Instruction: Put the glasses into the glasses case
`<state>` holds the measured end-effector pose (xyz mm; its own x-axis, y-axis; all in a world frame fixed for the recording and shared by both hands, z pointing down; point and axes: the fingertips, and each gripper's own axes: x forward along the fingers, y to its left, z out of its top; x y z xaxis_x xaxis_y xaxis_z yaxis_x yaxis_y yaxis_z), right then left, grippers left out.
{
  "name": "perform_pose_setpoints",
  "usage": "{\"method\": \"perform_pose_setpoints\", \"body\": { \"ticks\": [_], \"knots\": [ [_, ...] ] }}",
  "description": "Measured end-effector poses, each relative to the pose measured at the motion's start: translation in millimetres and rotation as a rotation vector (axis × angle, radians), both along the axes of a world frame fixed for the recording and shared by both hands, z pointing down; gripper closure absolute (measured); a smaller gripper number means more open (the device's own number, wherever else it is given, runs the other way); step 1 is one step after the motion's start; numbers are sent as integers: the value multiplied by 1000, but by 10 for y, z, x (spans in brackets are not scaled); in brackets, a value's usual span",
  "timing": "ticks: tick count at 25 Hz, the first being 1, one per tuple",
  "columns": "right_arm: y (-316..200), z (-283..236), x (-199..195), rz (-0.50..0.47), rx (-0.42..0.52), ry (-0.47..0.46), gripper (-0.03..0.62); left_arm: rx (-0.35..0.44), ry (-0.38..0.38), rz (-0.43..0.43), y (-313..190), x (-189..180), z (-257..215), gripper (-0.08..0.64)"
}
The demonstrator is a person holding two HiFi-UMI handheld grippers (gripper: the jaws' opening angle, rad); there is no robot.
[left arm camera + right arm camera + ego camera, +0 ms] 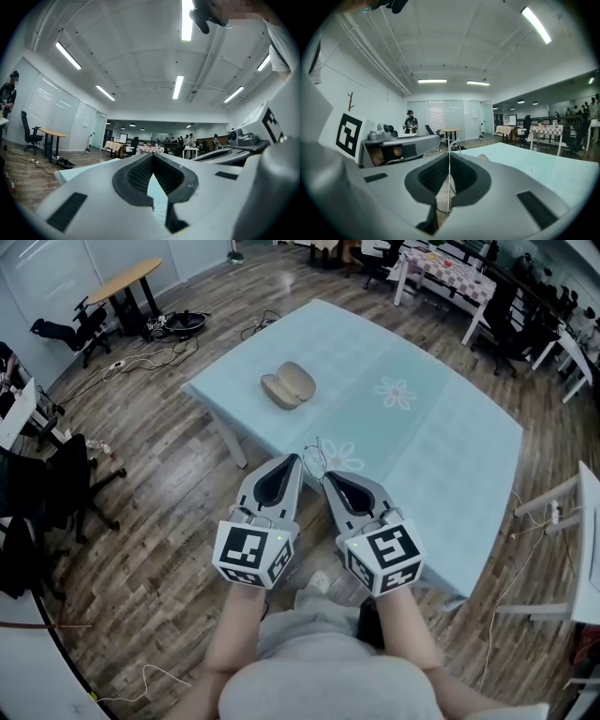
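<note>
An open beige glasses case (288, 385) lies on the far left part of the light-blue table (450, 446), empty inside. My two grippers are held side by side over the table's near edge, pointing toward the case. The right gripper (327, 476) is shut on thin wire-framed glasses (315, 457). In the right gripper view a thin wire of the glasses (449, 173) stands upright, pinched between the pads. The left gripper (296, 458) has its fingertips together, and the left gripper view shows nothing between them. Both grippers are well short of the case.
Wood floor surrounds the table, with cables and a black office chair (70, 329) at the left and a round desk (127, 282) beyond. A white frame (586, 549) stands at the right. More tables and chairs (450, 268) fill the back of the room.
</note>
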<state>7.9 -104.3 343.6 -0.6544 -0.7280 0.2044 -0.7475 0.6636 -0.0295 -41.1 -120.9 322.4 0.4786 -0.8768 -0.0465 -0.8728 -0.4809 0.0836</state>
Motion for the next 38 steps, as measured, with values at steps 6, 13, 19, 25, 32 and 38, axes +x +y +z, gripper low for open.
{"method": "perform_pose_setpoints", "body": {
  "ticks": [6, 13, 19, 25, 32, 38],
  "knots": [
    [-428, -8, 106, 5, -7, 0, 578, 2, 17, -18, -453, 46, -24, 551],
    [-757, 12, 204, -13, 5, 7, 578, 4, 2, -12, -779, 189, 5, 551],
    [-939, 1, 246, -26, 14, 3, 578, 11, -10, -14, -970, 237, -7, 551],
    [-1062, 34, 274, -29, 24, 32, 578, 18, -14, -18, -1114, 257, 8, 551],
    [-1183, 129, 264, -28, 1, 22, 578, 0, -28, -29, -1199, 183, 116, 551],
    [-1378, 186, 138, -32, -18, 18, 578, -16, -29, -44, -1394, 5, 184, 551]
  ]
}}
